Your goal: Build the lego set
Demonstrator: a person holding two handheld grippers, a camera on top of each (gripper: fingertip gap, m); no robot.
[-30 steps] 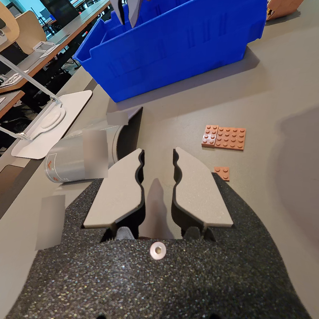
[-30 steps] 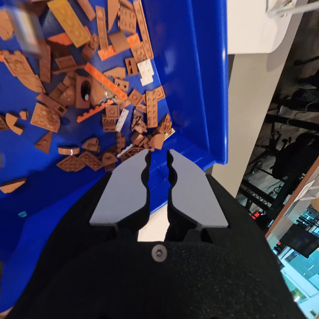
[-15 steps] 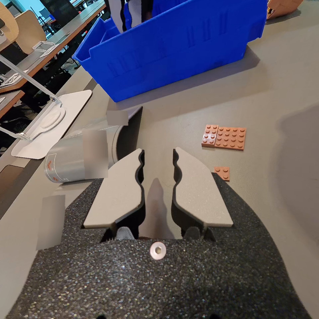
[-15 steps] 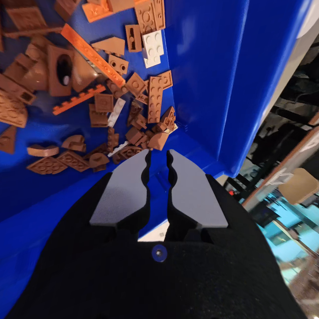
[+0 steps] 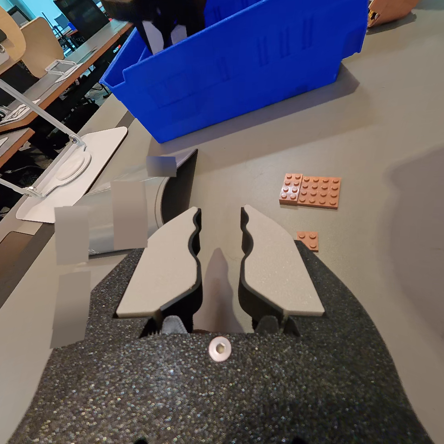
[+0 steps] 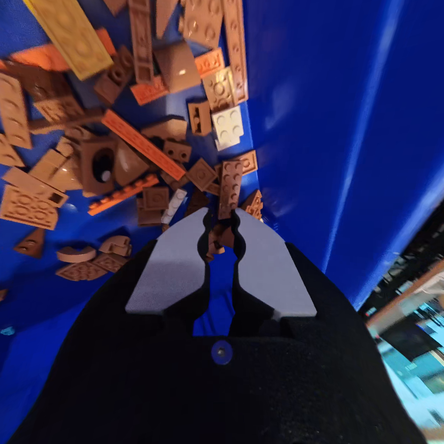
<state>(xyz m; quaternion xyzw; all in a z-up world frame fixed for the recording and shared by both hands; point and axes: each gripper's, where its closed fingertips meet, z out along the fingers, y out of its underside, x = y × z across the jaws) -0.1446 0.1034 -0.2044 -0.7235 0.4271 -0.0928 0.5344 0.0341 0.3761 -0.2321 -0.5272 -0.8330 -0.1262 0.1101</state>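
My left gripper point(image 5: 221, 211) is open and empty, held low over the grey table. A flat brown plate assembly point(image 5: 312, 192) lies just ahead and to its right, and a small brown 2x2 plate point(image 5: 308, 240) lies beside the right finger. My right gripper point(image 6: 221, 211) is open inside the blue bin point(image 6: 312, 120), down among loose brown, orange, white and yellow pieces. Its tips straddle the near end of a long brown plate point(image 6: 229, 185), with small brown pieces between the fingers. The bin point(image 5: 228, 79) and the right gripper point(image 5: 163, 26) also show in the left wrist view.
A silver instruction booklet point(image 5: 134, 204) lies left of my left gripper. A white lamp base point(image 5: 72, 168) sits at the table's left edge. A brown box corner point(image 5: 389, 12) is behind the bin. Desks and chairs stand beyond the table. Some 35 centimetres of space lies between my two pairs of fingers.
My right gripper has gone deeper into the bin, toward the pile by the bin's side wall, until its tips reached the pieces. The left gripper has not moved.
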